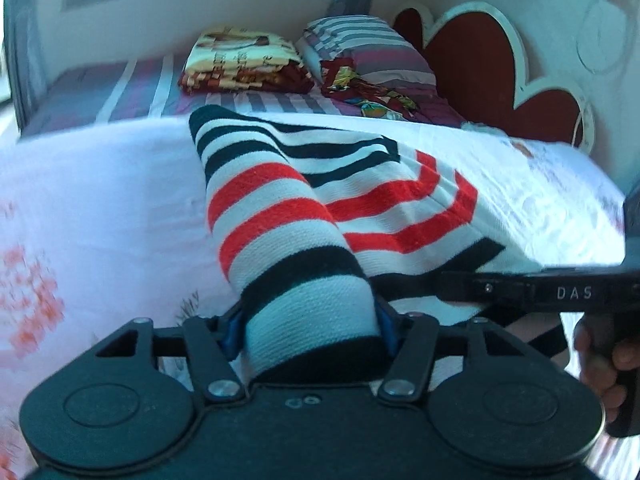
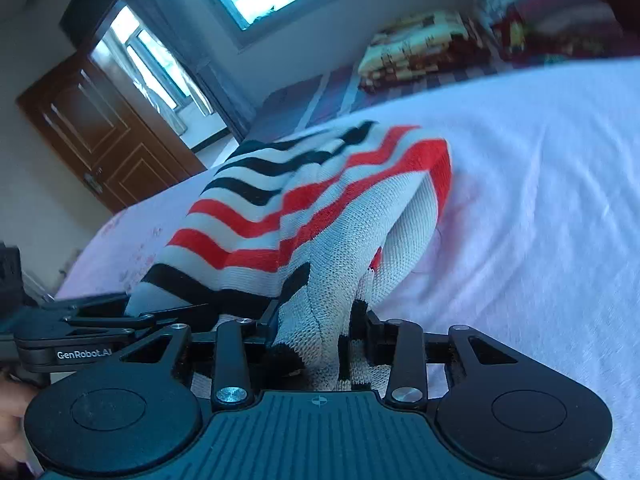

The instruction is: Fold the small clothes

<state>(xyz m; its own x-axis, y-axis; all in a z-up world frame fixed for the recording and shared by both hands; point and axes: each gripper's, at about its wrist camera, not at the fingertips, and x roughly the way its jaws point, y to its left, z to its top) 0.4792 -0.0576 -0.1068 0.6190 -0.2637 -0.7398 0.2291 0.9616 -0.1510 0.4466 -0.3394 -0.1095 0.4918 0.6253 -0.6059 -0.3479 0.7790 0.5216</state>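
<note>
Knitted in white with red and black stripes, one small sweater (image 1: 320, 208) lies partly on the bed (image 1: 100, 208) and partly lifted at its near edge; both hand-held grippers have hold of that edge. The left hand-held gripper (image 1: 310, 332) is closed around a thick roll of the knit, jaws kept apart only by the bunched cloth between them; the right hand-held gripper (image 2: 320, 344) is likewise clamped on a gathered fold of the same sweater (image 2: 304, 208), and from the left wrist view it reaches in from the side (image 1: 460, 288) just beside the left one.

By my judgement the fold is under way but not finished; the sweater looks doubled over along one side, with its striped layers stacked, yet the near end is in the air and nothing is laid flat or squared off; setting it down and smoothing it is left to do.

Counted: one sweater in work; two hand-held grippers, both on it; one white sheet (image 2: 540, 200) under it. At the far end of the bed sit one folded printed blanket (image 1: 244, 64), a striped pillow (image 1: 360, 40) and one smaller bright patterned cloth (image 1: 368, 88); whether these belong to the task I cannot tell.
</note>
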